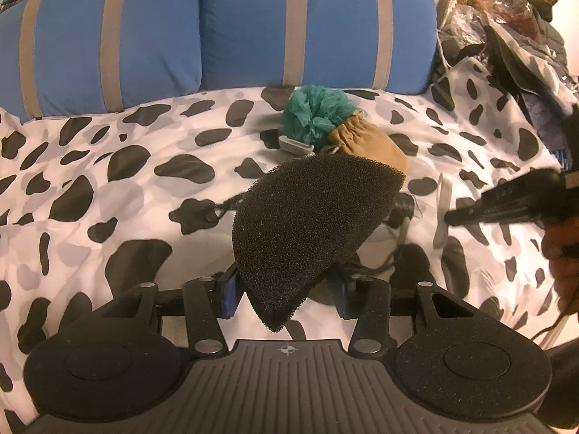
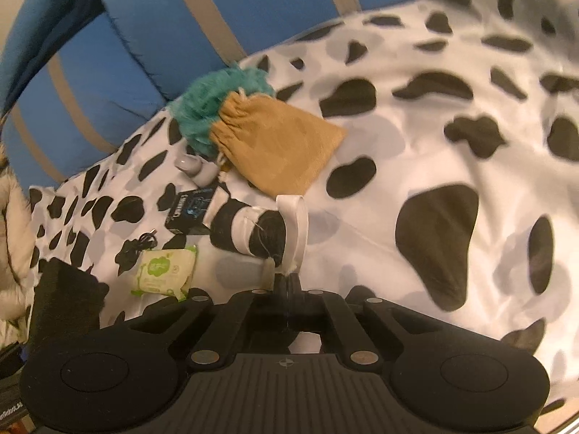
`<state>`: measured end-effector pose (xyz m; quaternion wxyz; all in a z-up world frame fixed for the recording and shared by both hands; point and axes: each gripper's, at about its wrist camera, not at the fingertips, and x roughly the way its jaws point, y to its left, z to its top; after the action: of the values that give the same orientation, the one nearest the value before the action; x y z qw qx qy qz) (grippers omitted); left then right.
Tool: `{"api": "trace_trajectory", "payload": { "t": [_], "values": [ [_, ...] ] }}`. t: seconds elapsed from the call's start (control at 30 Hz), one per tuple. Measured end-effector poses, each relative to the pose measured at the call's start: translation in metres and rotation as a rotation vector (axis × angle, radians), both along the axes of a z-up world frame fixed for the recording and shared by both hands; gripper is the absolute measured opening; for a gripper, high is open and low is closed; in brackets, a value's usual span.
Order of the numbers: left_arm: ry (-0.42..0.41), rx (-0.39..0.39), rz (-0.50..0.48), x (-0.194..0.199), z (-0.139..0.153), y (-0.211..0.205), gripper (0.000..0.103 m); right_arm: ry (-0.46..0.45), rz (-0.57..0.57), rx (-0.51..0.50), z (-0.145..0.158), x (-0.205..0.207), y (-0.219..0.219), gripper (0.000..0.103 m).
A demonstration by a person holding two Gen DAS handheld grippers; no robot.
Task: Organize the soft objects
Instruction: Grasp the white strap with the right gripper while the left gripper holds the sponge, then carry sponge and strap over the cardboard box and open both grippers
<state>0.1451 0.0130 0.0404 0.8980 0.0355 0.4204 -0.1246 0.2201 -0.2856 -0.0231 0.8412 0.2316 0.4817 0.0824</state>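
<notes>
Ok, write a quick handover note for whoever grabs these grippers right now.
Left gripper: clamped on the black sponge, held above the bed.
Right gripper: shut on the white loop of the black-and-white roll.
Already grouped by the blue pillows: green pouf, tan pouch.
Left: place sponge and roll with that pile. The wipes pack and black box lie loose beside it.
</notes>
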Motion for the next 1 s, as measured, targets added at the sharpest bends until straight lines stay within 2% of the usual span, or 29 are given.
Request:
{"api": "trace_trajectory", "payload": {
  "t": [0.17,0.4,0.83,1.0],
  "values": [
    [0.000,-0.001,-0.015,-0.013,-0.002,-0.007,0.047,-0.084,0.063,-0.074,0.021,-0.020,0.005,0.002],
    [0.002,-0.007,-0.003,-0.029,-0.005,-0.013,0.047,-0.120,0.094,-0.095,0.030,-0.053,0.008,0.002],
    [0.017,-0.038,-0.014,-0.074,-0.005,-0.020,0.047,-0.153,0.120,-0.040,0.044,-0.119,0.006,0.002],
    [0.053,-0.044,-0.036,-0.089,-0.010,-0.021,0.047,-0.128,0.172,-0.038,0.041,-0.140,0.015,0.002]
  ]
}}
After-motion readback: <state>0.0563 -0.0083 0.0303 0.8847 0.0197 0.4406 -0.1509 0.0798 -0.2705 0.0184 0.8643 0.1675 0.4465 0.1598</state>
